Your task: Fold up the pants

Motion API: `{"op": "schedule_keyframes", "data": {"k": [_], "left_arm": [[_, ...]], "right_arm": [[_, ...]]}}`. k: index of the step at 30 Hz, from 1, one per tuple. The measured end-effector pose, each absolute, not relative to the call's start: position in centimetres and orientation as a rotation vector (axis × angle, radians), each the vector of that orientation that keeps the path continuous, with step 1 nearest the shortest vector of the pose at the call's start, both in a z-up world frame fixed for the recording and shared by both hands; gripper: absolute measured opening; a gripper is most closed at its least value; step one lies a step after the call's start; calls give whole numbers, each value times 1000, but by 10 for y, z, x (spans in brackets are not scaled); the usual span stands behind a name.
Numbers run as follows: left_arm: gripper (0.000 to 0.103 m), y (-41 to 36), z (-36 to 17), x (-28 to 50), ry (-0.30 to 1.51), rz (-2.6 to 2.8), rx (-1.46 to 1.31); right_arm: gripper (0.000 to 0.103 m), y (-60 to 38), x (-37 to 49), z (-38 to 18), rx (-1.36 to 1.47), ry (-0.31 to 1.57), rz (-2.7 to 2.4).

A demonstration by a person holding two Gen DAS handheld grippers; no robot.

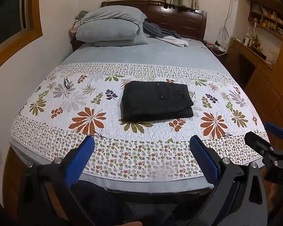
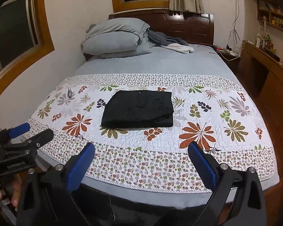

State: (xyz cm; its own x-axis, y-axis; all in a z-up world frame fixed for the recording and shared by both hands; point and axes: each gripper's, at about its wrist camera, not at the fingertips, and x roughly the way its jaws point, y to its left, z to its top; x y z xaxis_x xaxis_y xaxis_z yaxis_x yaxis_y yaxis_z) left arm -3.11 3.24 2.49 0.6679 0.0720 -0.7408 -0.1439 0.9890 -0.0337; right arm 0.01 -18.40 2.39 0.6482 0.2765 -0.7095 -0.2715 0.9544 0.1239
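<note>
Both wrist cameras are looking from the foot of the bed (image 1: 141, 56) toward the headboard (image 2: 188, 26), sharing the quilt (image 1: 103, 131).

Black pants (image 1: 156, 100) folded flat on quilt (image 1: 96, 124)

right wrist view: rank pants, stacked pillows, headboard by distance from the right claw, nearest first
From the right claw, open at the foot of the bed:
1. Pants, folded on the flowered quilt, mid-bed.
2. Stacked pillows, far left of the bed.
3. Headboard, behind the pillows at the wall.
</note>
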Motion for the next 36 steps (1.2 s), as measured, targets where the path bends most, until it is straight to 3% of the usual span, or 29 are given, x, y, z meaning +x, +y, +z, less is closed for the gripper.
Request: {"op": "schedule_keyframes", "data": {"k": [36], "left_arm": [[99, 35, 19, -18, 800, 122, -90]], "right_arm": [[100, -178, 19, 6, 8, 836, 315]]}}
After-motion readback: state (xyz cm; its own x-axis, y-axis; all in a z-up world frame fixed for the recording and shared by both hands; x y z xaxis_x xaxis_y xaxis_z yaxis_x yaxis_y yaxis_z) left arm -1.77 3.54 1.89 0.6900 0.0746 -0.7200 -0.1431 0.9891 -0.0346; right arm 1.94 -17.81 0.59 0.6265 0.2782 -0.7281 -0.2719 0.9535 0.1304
